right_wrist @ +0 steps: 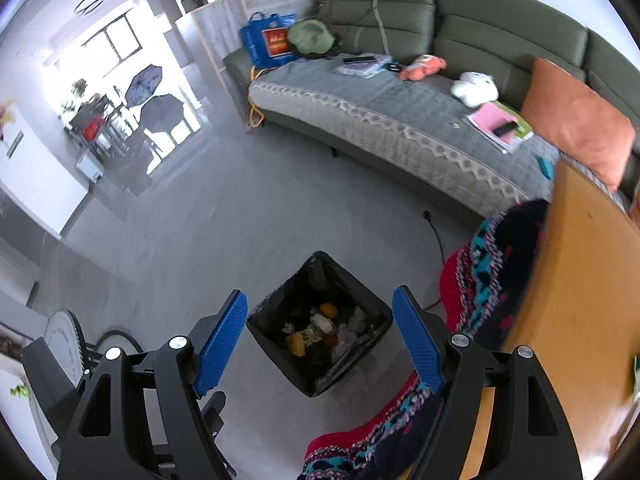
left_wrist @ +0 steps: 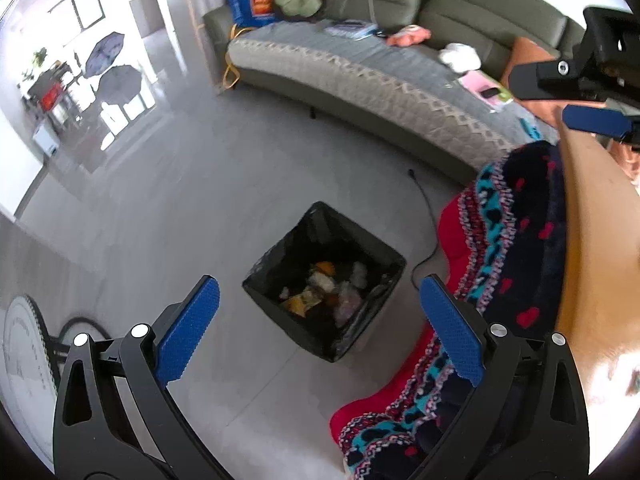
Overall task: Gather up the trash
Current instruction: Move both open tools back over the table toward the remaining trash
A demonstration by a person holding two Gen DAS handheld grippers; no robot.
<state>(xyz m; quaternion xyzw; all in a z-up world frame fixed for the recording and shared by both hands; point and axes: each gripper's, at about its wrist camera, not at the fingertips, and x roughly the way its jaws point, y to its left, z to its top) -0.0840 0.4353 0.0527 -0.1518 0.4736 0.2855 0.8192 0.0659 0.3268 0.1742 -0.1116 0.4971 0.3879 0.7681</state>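
Left tongs [left_wrist: 320,324] spread, right tongs [right_wrist: 320,338] spread, both empty above the trash bin [left_wrist: 374,242]

home living rm, green sofa [right_wrist: 440,40] w/ cushion [right_wrist: 576,120], soft toys, tiled floor [right_wrist: 240,220], lined bin [right_wrist: 320,320]
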